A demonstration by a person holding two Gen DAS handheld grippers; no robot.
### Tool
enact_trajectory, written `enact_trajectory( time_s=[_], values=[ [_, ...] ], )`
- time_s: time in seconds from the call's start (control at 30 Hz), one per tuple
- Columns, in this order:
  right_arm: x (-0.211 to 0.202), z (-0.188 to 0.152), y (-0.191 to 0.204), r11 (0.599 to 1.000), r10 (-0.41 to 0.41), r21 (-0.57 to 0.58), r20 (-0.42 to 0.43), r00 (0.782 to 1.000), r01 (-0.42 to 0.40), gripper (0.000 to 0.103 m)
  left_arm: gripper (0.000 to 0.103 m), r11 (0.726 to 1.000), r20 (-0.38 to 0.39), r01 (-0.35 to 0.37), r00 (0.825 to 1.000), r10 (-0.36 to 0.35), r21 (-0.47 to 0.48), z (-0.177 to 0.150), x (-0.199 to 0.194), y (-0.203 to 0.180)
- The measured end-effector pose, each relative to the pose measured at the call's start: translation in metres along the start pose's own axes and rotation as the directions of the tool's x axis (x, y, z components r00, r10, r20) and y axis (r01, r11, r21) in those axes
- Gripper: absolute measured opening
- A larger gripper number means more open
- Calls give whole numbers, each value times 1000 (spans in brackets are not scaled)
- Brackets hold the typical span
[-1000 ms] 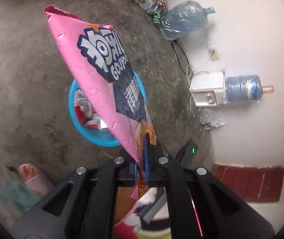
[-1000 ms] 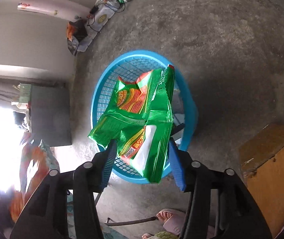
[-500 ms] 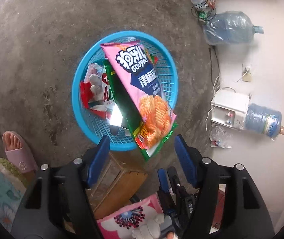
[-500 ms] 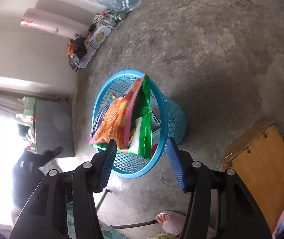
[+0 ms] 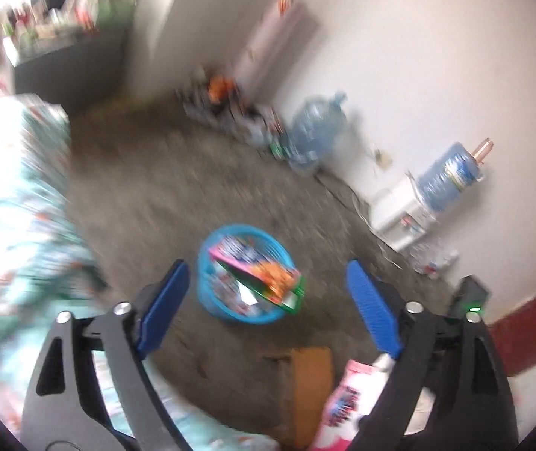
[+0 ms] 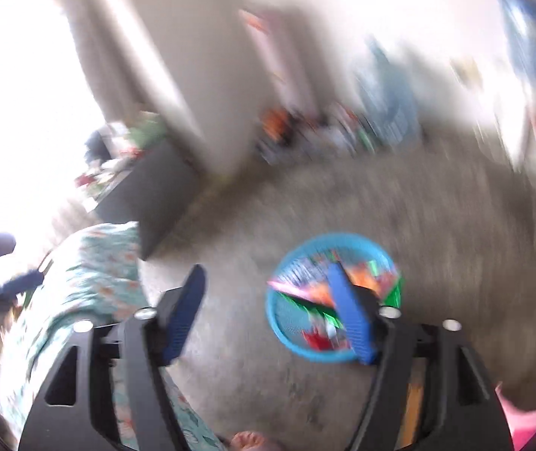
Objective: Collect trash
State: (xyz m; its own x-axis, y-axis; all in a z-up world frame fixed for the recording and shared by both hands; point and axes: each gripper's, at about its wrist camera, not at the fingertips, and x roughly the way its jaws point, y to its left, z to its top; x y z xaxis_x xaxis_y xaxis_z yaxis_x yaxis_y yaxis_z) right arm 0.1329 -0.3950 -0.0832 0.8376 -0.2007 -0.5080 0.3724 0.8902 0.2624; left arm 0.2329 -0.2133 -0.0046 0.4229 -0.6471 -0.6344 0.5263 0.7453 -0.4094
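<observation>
Now both grippers hang empty above the filled basket

Clearly the blue basket (image 5: pixel 243 280) sits on the concrete floor (image 5: pixel 177 188), low and centre in the left wrist view, framed between the two blue pads of the left gripper (image 5: pixel 264 310). That gripper's jaws are opening wide and nothing is between them; the basket lies well beyond and below the fingertips. A pink snack bag (image 5: pixel 256 267) and a green snack bag (image 5: pixel 290 297) rest in the basket, leaning across its lower right rim, their long sides running from upper left to lower right of the frame.

In the right wrist view the basket (image 6: pixel 286 332) appears lower right, partly behind the right pad of the right gripper (image 6: pixel 268 314). Its jaws are opening too, with nothing in them.

Both views are heavily blurred, so no further loose trash can be made out. As a judgement, the drop into the basket looks done, and the next piece must be sought elsewhere; neither gripper seems clearly nearer to the basket. A flowered bedspread (image 5: pixel 8 225) fills the left edge of the frame, and a water jug (image 5: pixel 315 127) stands by the wall.
</observation>
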Motion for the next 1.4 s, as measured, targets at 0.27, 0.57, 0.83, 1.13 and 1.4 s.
enact_trajectory(
  time_s=[0.27,0.57,0.83,1.13,1.4],
  values=[
    [-75,-4,127,917,-43,-389,133,990,92,96,94,936,128,-351,929,347,5,-61,-123,7],
    [-109,-43,161,886,0,-462,-104,995,-48,96,94,828,46,-534,835,548,-170,-146,-166,42],
    [-115,-84,155,864,-51,-499,-219,974,-67,96,94,758,-31,-586,796,604,-287,-174,-171,60],
    [-119,-78,156,863,-44,-501,-202,978,-64,96,94,726,-7,-611,767,642,-316,-175,-179,50],
    [-117,-78,157,862,-37,-503,-199,979,-70,96,94,724,2,-610,764,645,-321,-173,-181,48]
  ],
)
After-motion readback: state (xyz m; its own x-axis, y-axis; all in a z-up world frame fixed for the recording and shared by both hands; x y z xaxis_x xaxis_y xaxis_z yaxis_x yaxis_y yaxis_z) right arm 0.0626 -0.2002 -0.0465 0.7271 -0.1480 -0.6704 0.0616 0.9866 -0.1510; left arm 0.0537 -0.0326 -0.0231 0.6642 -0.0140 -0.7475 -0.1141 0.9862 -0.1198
